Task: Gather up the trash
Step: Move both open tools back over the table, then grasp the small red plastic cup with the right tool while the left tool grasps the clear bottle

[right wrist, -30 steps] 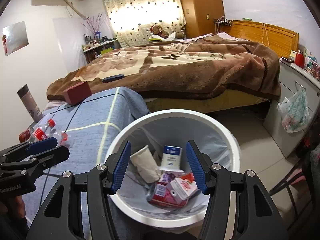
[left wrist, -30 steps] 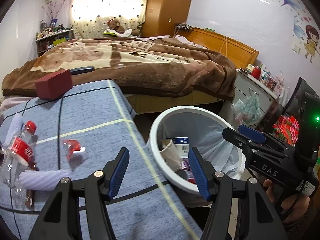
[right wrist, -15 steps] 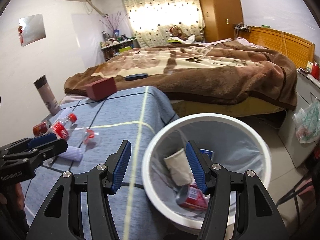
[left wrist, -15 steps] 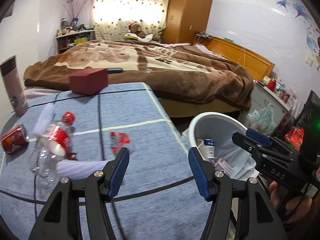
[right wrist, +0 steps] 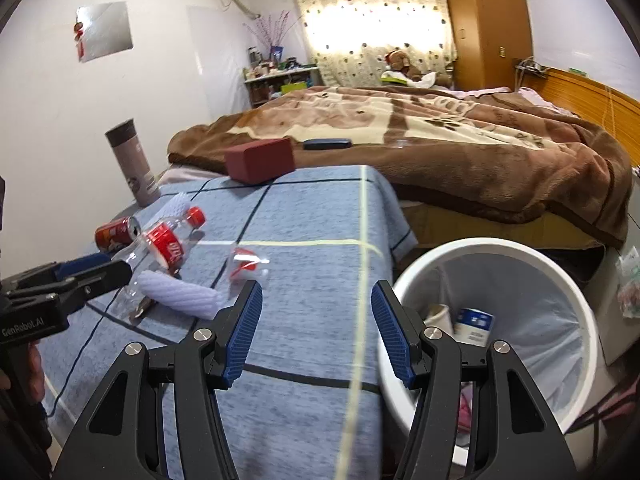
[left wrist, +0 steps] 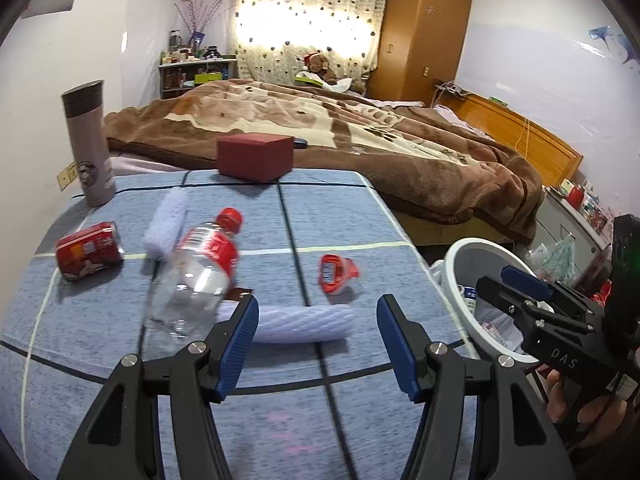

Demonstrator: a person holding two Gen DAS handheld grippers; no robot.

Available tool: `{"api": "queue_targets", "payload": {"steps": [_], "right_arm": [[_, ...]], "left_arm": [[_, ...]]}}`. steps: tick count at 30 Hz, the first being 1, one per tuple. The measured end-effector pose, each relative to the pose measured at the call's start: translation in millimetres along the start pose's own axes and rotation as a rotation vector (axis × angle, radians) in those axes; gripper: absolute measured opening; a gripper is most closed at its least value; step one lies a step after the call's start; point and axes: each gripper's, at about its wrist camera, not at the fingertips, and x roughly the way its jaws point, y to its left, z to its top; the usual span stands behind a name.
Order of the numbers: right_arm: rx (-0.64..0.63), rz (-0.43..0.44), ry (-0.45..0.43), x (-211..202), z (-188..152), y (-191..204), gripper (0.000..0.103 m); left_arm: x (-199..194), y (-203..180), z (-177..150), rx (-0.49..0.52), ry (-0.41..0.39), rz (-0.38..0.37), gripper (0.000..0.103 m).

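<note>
While both claws gape empty, trash waits on the counter.
Left claw (left wrist: 316, 340) is nearer the foam roll (left wrist: 304, 322), lying crosswise just ahead; beyond it, bottle (left wrist: 196, 276), wrapper (left wrist: 334, 274), can (left wrist: 89, 245). Right claw (right wrist: 316, 334) hovers beside the bin (right wrist: 496, 252).

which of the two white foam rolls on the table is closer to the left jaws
The foam roll lying crosswise just ahead of the left gripper. The other foam roll lies farther back, between the red can and the bottle.

We look down along each gripper's fingers, close over the blue table (left wrist: 340, 208). Our views share the bottle (left wrist: 200, 272), at ten o'clock, and the bin (right wrist: 496, 248), at three o'clock.
</note>
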Motion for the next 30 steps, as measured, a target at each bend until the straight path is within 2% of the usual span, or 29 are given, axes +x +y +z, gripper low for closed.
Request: {"api": "queue_targets", "payload": {"steps": [15,23,30], "right_arm": [[-0.061,0.055,0.085,43.5,13.4,47.6,0.059],[-0.046,0.052,0.146,81.1,22.4,63.5,0.059],[-0.026,0.012,0.183,96.3,21.5,63.1,0.059]], "left_arm": [[2.8,72.4,2.2,-0.081,0.01,0.081,0.064],[33.2,92.8,17.3,-0.078,0.052,0.076,0.065],[63.8,95.8,27.5,-0.054,0.108,0.049,0.073]]}}
